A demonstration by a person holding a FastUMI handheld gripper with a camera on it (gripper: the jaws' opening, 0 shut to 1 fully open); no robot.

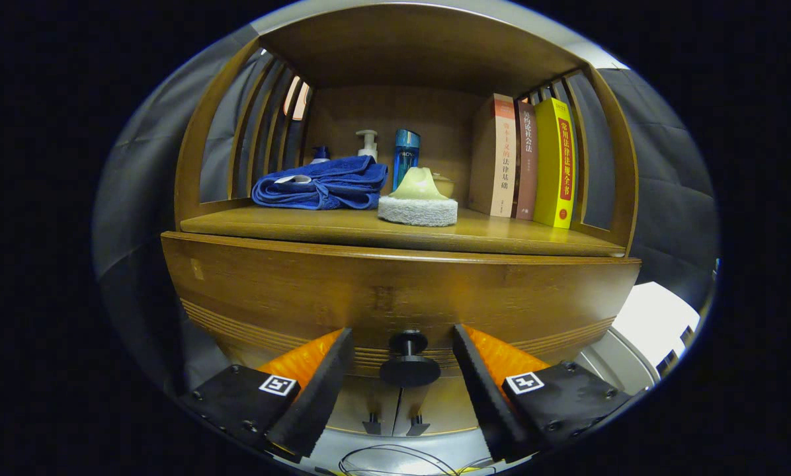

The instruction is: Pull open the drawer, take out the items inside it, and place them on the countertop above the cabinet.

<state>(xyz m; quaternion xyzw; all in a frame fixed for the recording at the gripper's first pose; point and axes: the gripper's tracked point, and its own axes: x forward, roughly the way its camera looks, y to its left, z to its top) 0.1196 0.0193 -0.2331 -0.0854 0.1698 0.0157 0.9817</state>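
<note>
A wooden cabinet stands before me with its drawer front [395,291] closed. The drawer's black round knob [409,360] sits between my two fingers, with a gap on each side. My gripper [403,350] is open around the knob and touches nothing. Above the drawer runs the countertop [514,238]. On it lie a folded blue towel [323,185] and a round scrub pad with a pale green handle [417,201]. The drawer's contents are hidden.
Behind the towel stand a white pump bottle [368,142], a blue bottle [405,155] and a small dark-capped bottle [320,153]. Three upright books [528,162] fill the countertop's right side. Slatted wooden sides and a top board enclose the shelf. Cables [402,459] lie below.
</note>
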